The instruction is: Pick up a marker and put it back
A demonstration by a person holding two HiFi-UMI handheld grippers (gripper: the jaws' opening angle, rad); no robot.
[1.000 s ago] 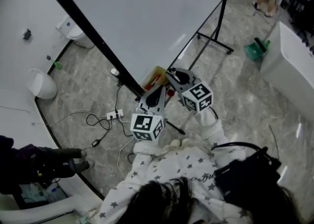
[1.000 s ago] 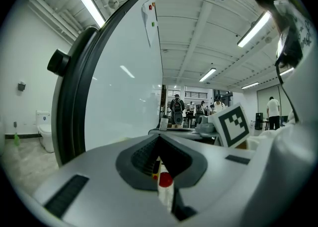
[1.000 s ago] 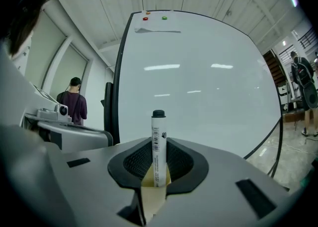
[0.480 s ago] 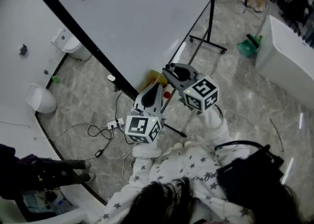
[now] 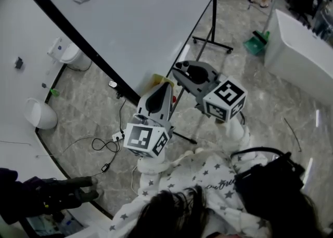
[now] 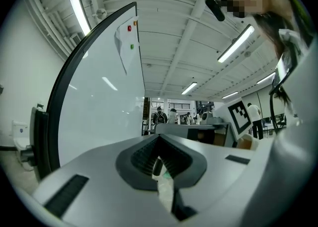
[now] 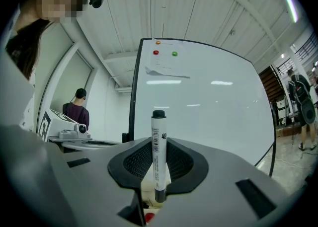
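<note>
A white marker with a black cap [image 7: 158,136] stands upright between the jaws of my right gripper [image 7: 158,171], which is shut on its barrel. In the head view my right gripper [image 5: 182,67] points at the lower edge of the big whiteboard [image 5: 140,18]. The marker itself is hidden in that view. My left gripper [image 5: 162,88] hangs just left of it and lower, over a yellow tray [image 5: 160,79] at the board's foot. In the left gripper view its jaws [image 6: 160,159] are together with nothing held.
The whiteboard's black wheeled stand [image 5: 212,44] reaches out to the right. Cables and a power strip [image 5: 117,137] lie on the marble floor at left. A green dustpan [image 5: 255,43] and a white counter [image 5: 302,49] are at right. A person's dark sleeve [image 5: 47,198] is at lower left.
Both grippers have come up closer to the head camera and spread slightly apart. The right gripper keeps its hold on the marker.
</note>
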